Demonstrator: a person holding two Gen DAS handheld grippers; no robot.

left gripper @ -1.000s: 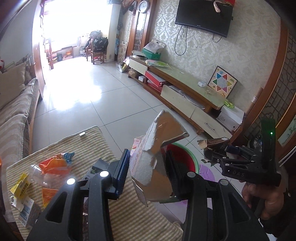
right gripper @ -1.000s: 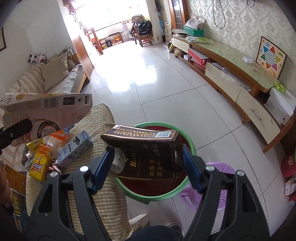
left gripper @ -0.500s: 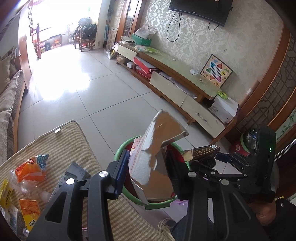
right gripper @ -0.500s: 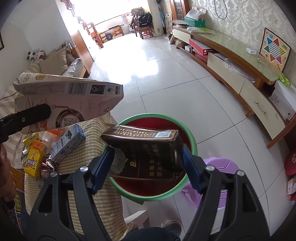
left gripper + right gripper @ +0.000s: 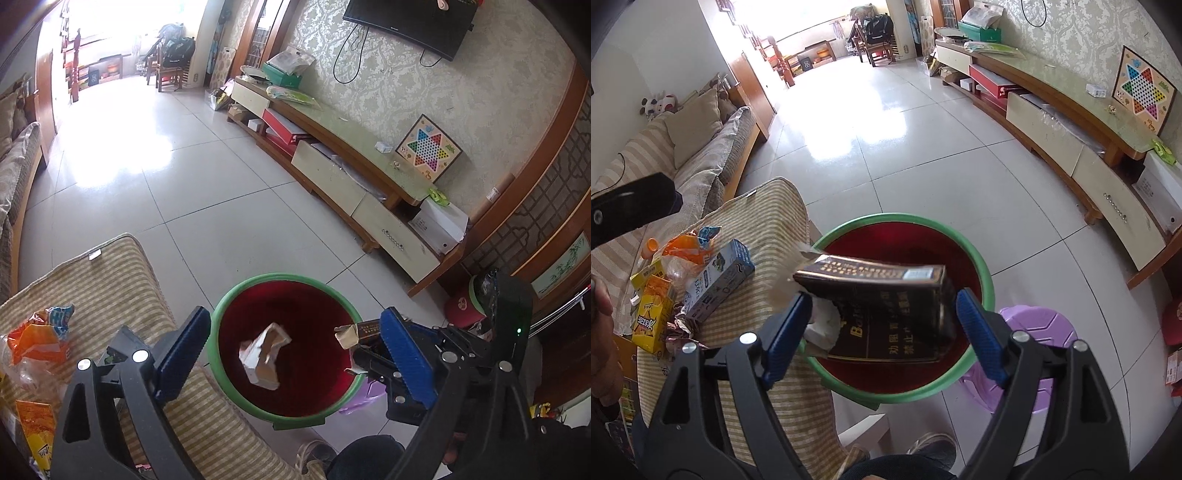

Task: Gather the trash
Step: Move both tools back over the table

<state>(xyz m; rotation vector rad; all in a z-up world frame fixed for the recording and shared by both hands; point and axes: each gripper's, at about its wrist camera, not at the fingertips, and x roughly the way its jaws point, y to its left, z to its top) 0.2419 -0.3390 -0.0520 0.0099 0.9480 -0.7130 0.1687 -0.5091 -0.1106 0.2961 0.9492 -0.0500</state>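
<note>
A red bin with a green rim (image 5: 221, 314) (image 5: 986, 273) stands on the floor beside the striped cushion (image 5: 110, 280) (image 5: 768, 229). My left gripper (image 5: 295, 354) is open and empty above the bin; a torn cardboard carton (image 5: 264, 354) is inside the bin below it. My right gripper (image 5: 882, 321) is shut on a dark brown box with gold print (image 5: 886, 306) and holds it over the bin. The right gripper also shows at the right of the left wrist view, with the box's end (image 5: 351, 332) sticking out.
Several wrappers and cartons lie on the cushion: an orange bag (image 5: 40, 332), a yellow juice carton (image 5: 652, 317), a blue-white box (image 5: 718, 280). A purple stool (image 5: 1038, 354) stands right of the bin. A low TV cabinet (image 5: 351, 173) lines the wall.
My left gripper has opened and let go of the cardboard carton, which has dropped into the bin. My right gripper has moved further over the bin with the brown box.
</note>
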